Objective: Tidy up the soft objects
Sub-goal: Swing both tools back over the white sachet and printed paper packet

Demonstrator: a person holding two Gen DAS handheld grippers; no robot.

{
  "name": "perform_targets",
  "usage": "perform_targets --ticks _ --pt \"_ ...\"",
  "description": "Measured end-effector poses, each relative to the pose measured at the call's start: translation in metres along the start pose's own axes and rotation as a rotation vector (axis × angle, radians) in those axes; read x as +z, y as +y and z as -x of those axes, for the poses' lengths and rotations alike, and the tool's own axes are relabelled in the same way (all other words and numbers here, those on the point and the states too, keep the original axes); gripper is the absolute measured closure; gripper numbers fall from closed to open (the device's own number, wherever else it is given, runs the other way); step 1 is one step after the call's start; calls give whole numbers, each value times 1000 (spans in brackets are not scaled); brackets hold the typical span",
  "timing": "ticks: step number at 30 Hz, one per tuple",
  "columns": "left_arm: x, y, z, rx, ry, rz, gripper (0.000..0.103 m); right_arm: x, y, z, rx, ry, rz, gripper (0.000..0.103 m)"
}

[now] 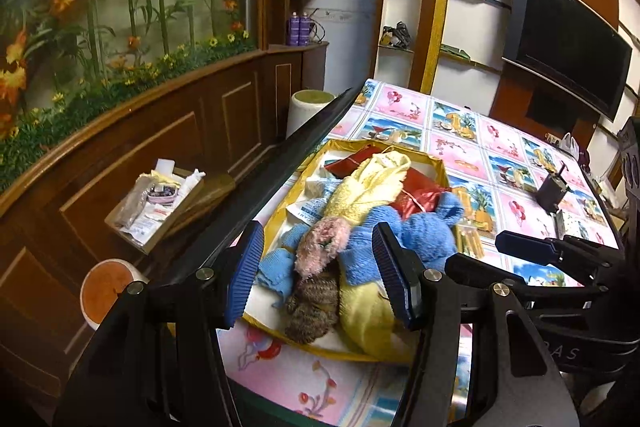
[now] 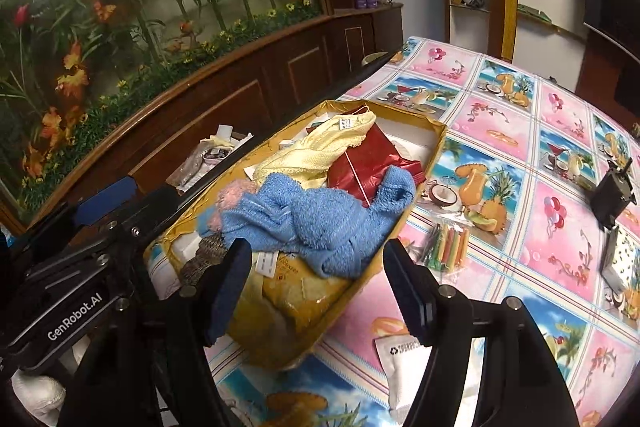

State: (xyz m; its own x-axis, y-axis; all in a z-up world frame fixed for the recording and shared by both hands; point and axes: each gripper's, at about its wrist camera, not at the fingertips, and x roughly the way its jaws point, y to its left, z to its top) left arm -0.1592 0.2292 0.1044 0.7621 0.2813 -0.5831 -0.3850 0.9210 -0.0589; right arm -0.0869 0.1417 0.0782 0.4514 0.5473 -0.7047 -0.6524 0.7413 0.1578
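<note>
- Colourful tablecloth (image 2: 500, 131) keeps the gold box (image 2: 434, 147) in easy reach.
- Blue towel (image 2: 320, 223) sits heaped inside, looks sorted already.
- Left gripper (image 1: 320, 267) and right gripper (image 2: 316, 291) both gape, empty.

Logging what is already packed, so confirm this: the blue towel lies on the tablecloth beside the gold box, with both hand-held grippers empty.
Wrong about the place. The blue towel lies inside the gold box, on top of the other soft things, as the right wrist view shows. The left hand-held gripper and the right hand-held gripper are indeed empty.
</note>
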Motion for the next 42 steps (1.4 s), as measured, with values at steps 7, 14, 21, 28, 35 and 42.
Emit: perform_targets --ticks 7,14,21,28,35,42 --pt "-2 -19 18 -3 -21 -45 46 -13 -16 23 -13 -33 -29 35" --pt "-4 -41 27 -15 -24 -99 46 -30 -48 43 -47 -53 -89 35" --pt "-7 -60 17 -78 39 -128 46 -51 -104 62 -113 -68 -184 35" --pt "-12 -87 3 -199 98 -163 46 -74 -174 86 -191 -86 -349 35" --pt "-38 -148 -23 -333 198 -361 46 -91 -205 84 -192 -38 -385 34" --pt "-64 -174 -57 -339 288 -468 46 -94 -173 44 -81 121 -179 35"
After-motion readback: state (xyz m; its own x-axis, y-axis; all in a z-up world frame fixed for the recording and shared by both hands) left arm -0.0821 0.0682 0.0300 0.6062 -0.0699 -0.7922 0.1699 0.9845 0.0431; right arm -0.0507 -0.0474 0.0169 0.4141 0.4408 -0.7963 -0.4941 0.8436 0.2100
